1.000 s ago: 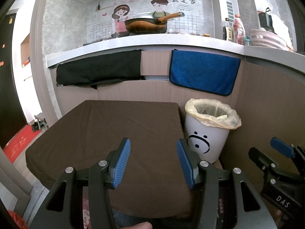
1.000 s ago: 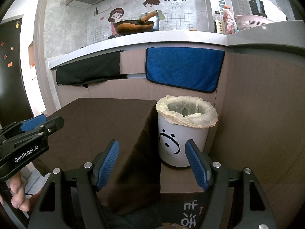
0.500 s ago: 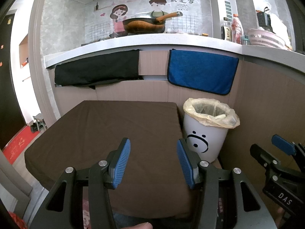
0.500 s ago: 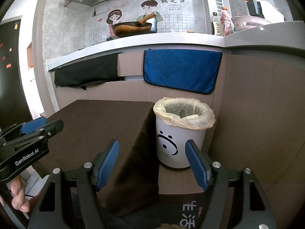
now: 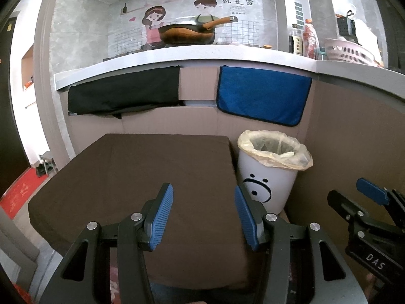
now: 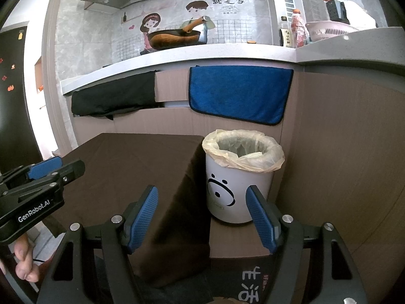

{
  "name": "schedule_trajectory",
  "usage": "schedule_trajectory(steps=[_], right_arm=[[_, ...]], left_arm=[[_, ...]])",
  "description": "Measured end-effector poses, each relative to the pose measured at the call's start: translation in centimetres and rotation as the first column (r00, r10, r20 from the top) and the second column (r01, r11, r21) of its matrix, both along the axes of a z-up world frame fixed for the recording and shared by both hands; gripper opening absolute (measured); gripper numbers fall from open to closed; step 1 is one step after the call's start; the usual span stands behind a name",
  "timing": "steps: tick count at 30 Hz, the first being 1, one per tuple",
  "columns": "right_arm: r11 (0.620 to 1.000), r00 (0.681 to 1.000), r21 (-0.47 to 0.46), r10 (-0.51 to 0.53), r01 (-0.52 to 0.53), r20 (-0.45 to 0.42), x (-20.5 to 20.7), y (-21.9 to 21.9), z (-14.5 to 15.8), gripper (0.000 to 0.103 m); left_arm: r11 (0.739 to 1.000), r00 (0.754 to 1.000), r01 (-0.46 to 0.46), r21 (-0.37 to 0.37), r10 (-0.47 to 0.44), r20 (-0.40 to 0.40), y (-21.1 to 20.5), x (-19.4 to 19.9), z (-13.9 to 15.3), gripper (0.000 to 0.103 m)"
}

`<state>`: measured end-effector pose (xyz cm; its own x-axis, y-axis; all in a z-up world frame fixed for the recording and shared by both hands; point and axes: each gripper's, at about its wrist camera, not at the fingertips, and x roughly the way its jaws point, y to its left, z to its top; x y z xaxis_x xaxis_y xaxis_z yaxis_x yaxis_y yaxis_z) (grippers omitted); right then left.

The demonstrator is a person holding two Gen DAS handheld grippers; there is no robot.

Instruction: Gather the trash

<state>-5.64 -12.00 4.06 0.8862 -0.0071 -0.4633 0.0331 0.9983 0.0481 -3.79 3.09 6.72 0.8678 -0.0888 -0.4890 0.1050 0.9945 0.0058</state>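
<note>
A white trash bin (image 5: 268, 179) (image 6: 236, 185) with a drawn face and a pale plastic liner stands on the floor at the right edge of a table under a dark brown cloth (image 5: 141, 174) (image 6: 131, 167). My left gripper (image 5: 203, 214) hovers open over the cloth's near part, nothing between its blue pads. My right gripper (image 6: 202, 215) is open too, empty, its fingers framing the table's corner and the bin. Each gripper shows at the side of the other's view: the right one (image 5: 367, 202), the left one (image 6: 43, 174). No loose trash is visible on the cloth.
Behind the table a counter front carries a black cloth (image 5: 124, 92) and a blue towel (image 5: 263, 96). A wok (image 5: 187, 34), bottles and a pink basket (image 5: 349, 53) sit on the counter. A brown panel wall (image 6: 349, 152) closes the right side. A hand (image 6: 22, 263) grips the left tool.
</note>
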Motion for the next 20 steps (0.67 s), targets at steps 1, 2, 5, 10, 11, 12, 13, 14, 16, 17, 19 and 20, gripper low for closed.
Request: schedule_trajectory(steps=[1,2,5,10,11,12,13,14,16,17,19,20], right_arm=[[1.000,1.000,-0.001,-0.001,0.001,0.000,-0.01,0.00,-0.01,0.069],[1.000,1.000,0.000,-0.001,0.001,0.000,0.00,-0.01,0.00,0.069],[1.000,1.000,-0.002,-0.002,0.002,0.000,0.06,-0.05,-0.02,0.069],[1.000,1.000,-0.002,-0.001,0.001,0.001,0.05,-0.07,0.00,0.069],[1.000,1.000,-0.002,-0.003,0.003,0.002,0.03,-0.08,0.03,0.069],[1.000,1.000,-0.002,-0.002,0.002,0.002,0.08,-0.09,0.01,0.069],[1.000,1.000,-0.001,-0.005,0.005,0.002,0.01,-0.02,-0.01,0.069],[1.000,1.000,0.000,-0.006,0.006,0.003,-0.02,-0.05,-0.02,0.069],[1.000,1.000,-0.002,-0.005,0.005,0.002,0.01,-0.06,-0.03,0.069],[1.000,1.000,-0.001,-0.005,0.005,0.002,-0.02,-0.05,-0.02,0.069],[1.000,1.000,-0.001,-0.005,0.005,0.002,-0.05,0.00,-0.02,0.069],[1.000,1.000,-0.001,-0.006,0.006,0.002,-0.07,0.03,-0.02,0.069]], left_arm=[[1.000,1.000,-0.002,0.000,0.002,0.000,-0.02,-0.03,0.01,0.052],[1.000,1.000,-0.001,0.001,0.001,0.000,0.01,-0.04,0.02,0.052],[1.000,1.000,-0.001,0.001,0.001,0.000,0.15,-0.04,0.02,0.052],[1.000,1.000,-0.002,0.000,0.002,-0.005,0.58,-0.03,-0.07,0.052],[1.000,1.000,-0.002,-0.001,0.002,-0.006,0.75,0.11,-0.06,0.052],[1.000,1.000,-0.003,-0.003,0.003,-0.005,0.77,0.04,-0.04,0.052],[1.000,1.000,-0.002,-0.002,0.002,-0.004,0.79,0.05,-0.05,0.052],[1.000,1.000,-0.003,-0.003,0.003,-0.004,0.87,0.11,-0.05,0.052],[1.000,1.000,-0.003,-0.004,0.003,-0.004,0.90,0.06,-0.06,0.052],[1.000,1.000,-0.003,-0.004,0.003,-0.004,0.90,0.09,-0.05,0.052],[1.000,1.000,-0.003,-0.005,0.002,-0.004,0.90,0.05,-0.05,0.052],[1.000,1.000,-0.003,-0.004,0.003,-0.004,0.88,0.09,-0.05,0.052]])
